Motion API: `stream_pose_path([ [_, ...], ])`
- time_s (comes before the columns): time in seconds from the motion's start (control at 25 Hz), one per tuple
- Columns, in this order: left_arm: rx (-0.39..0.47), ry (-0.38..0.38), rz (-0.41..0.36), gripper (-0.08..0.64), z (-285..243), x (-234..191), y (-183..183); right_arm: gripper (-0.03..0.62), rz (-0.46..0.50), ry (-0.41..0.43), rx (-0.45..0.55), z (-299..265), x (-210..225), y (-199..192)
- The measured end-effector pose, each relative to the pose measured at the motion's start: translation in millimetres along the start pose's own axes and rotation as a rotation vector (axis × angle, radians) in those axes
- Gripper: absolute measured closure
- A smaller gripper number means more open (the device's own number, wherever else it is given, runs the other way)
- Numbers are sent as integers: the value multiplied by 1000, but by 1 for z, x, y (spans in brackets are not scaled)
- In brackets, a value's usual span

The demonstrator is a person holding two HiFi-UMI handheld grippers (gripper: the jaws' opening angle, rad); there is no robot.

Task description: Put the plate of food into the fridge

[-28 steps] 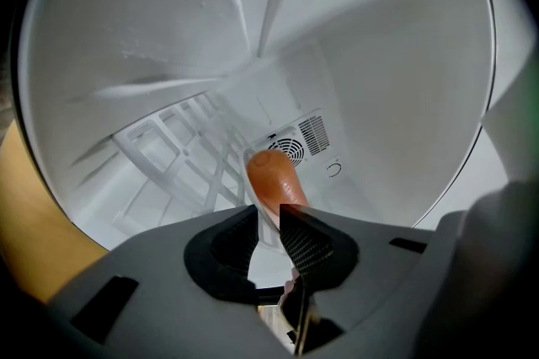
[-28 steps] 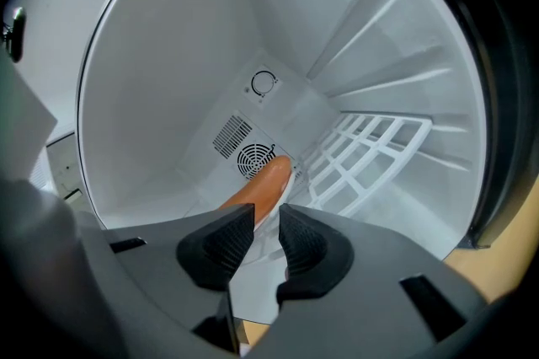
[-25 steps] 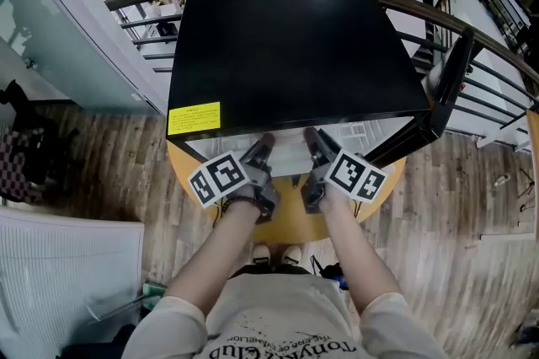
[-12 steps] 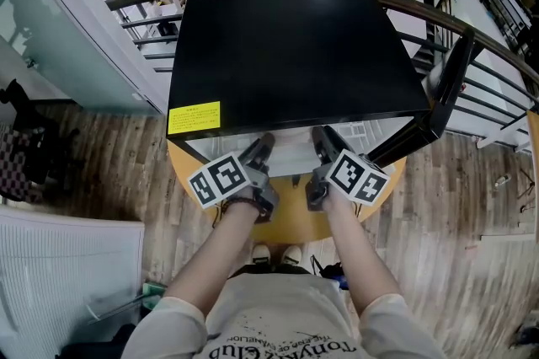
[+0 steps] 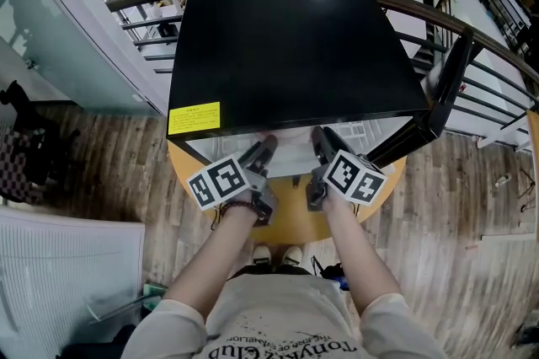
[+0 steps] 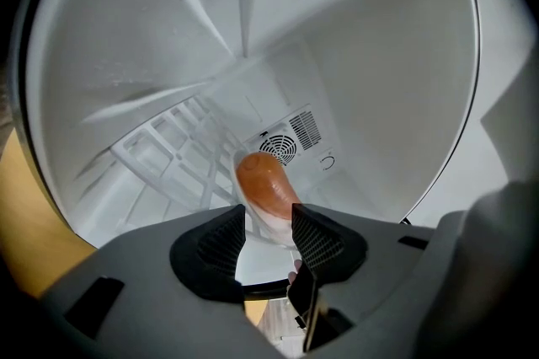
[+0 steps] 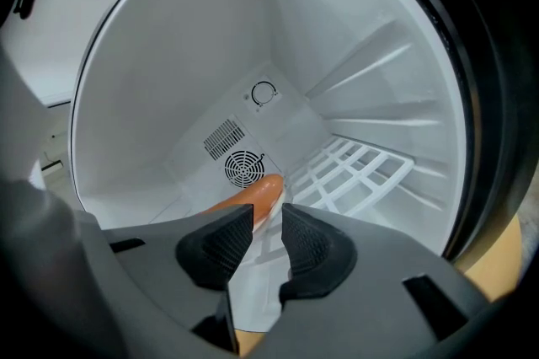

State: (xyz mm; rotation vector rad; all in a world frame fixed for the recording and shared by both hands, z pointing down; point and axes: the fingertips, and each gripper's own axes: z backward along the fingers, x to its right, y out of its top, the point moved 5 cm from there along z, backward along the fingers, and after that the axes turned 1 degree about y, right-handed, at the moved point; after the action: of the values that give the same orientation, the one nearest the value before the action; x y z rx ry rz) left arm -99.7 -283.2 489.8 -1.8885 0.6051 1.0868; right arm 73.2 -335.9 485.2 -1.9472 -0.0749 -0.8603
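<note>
A small black fridge point(image 5: 286, 54) stands open towards me on a round wooden table point(image 5: 290, 218). Inside it lies a white plate point(image 6: 271, 225) with an orange sausage point(image 6: 265, 180) on it, also seen as the sausage point(image 7: 253, 195) in the right gripper view. My left gripper point(image 6: 268, 222) reaches into the fridge mouth. Its jaws have just been opening and now stand apart on either side of the plate's rim without pressing it. The plate point(image 7: 274, 214) also runs into the narrow gap of my right gripper point(image 7: 268, 227). Whether those pads press on it I cannot tell.
The white inside has a wire shelf point(image 6: 168, 147) low at the sides and a round fan vent point(image 7: 244, 168) in the back wall. The fridge door point(image 5: 446, 88) hangs open at the right. A curved railing point(image 5: 472, 29) runs behind the table, above a lower floor.
Both grippers stay at the fridge mouth. The right gripper's marker cube has shifted and tipped slightly to the left.
</note>
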Motion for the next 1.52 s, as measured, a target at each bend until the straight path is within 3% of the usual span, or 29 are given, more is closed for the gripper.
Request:
stream_pose_path([
  [0.52,-16,40,-57,324,11,1,-1,479,23,-19,0,2,-2,-4],
  [1.0,-10,41,-81,324,30,-4,-5,479,17,-2,-2,17,-7,-12],
  [1.32,-31,53,-345,330,59,2,-13,500,136,-4,-37,49,-16,-31],
  [1.52,-75,47,-498,477,77,4,-38,534,239,-4,-86,75,-26,-53],
])
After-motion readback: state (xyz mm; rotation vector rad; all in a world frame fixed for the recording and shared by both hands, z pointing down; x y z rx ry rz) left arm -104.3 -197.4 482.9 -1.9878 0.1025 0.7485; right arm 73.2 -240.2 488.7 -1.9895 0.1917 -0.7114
